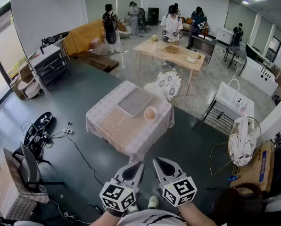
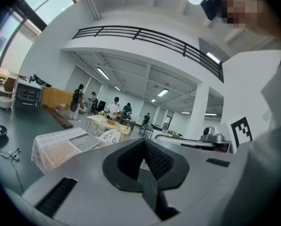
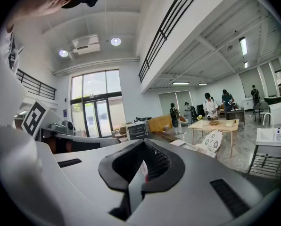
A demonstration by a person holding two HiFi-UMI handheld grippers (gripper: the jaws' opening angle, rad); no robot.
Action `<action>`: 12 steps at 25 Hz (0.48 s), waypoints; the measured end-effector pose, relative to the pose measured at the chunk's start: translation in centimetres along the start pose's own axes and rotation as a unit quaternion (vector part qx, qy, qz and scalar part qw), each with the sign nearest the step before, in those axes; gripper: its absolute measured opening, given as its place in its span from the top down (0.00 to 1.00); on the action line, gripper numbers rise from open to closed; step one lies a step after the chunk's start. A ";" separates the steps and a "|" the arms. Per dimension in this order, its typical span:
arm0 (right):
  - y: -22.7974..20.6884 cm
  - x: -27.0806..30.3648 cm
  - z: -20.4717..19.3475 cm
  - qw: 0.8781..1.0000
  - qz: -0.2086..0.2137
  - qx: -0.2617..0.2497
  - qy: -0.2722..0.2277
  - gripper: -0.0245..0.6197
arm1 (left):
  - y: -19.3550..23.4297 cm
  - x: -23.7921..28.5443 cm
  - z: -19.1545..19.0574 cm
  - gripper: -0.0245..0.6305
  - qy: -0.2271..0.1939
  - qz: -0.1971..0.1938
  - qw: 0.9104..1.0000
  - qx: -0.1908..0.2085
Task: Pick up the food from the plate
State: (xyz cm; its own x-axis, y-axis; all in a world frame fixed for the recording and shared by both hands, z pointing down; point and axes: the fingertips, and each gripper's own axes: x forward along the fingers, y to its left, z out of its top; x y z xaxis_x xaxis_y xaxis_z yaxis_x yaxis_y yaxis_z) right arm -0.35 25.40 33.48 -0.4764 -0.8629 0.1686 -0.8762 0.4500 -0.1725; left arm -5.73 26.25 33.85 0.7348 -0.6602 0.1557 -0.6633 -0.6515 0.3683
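Food, one round pale orange piece, lies on a small white plate. The plate stands near the right edge of a counter that is covered with a light checked cloth. Just beside the plate, on the farther side, a flat grey tray rests on the same cloth, and I cannot tell if the two touch. A chair with a patterned round back stands behind the counter.

Both claws are held low and close to the person's body, well apart from the counter and the food, above the dark floor. The left claw is clenched: in the left gripper view its two jaws meet and nothing sits between them. The right claw is clenched too, with its jaws pressed together and empty in the right gripper view. Their tips point forward, toward the counter, and the two claws lie side by side, near each other.

Farther back a wooden table carries some small things, and several people stand around it.
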 end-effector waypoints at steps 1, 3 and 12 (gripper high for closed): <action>-0.1 0.1 0.0 1.000 0.001 0.000 0.000 0.94 | 0.0 0.2 0.0 0.96 0.000 0.001 1.000 0.000; -0.3 0.2 0.0 1.000 0.002 -0.001 0.000 0.94 | 0.1 0.4 -0.1 0.95 0.001 0.002 1.000 0.001; -0.6 0.0 -0.1 1.000 0.010 0.004 -0.003 0.94 | -0.4 0.9 -0.4 0.96 0.003 0.004 1.000 0.002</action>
State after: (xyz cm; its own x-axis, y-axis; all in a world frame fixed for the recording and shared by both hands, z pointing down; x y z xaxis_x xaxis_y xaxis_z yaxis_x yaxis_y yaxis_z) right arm 0.18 25.21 33.69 -0.4926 -0.8555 0.1593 -0.8662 0.4645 -0.1843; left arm -4.77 26.07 34.19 0.7297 -0.6636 0.1649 -0.6703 -0.6468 0.3638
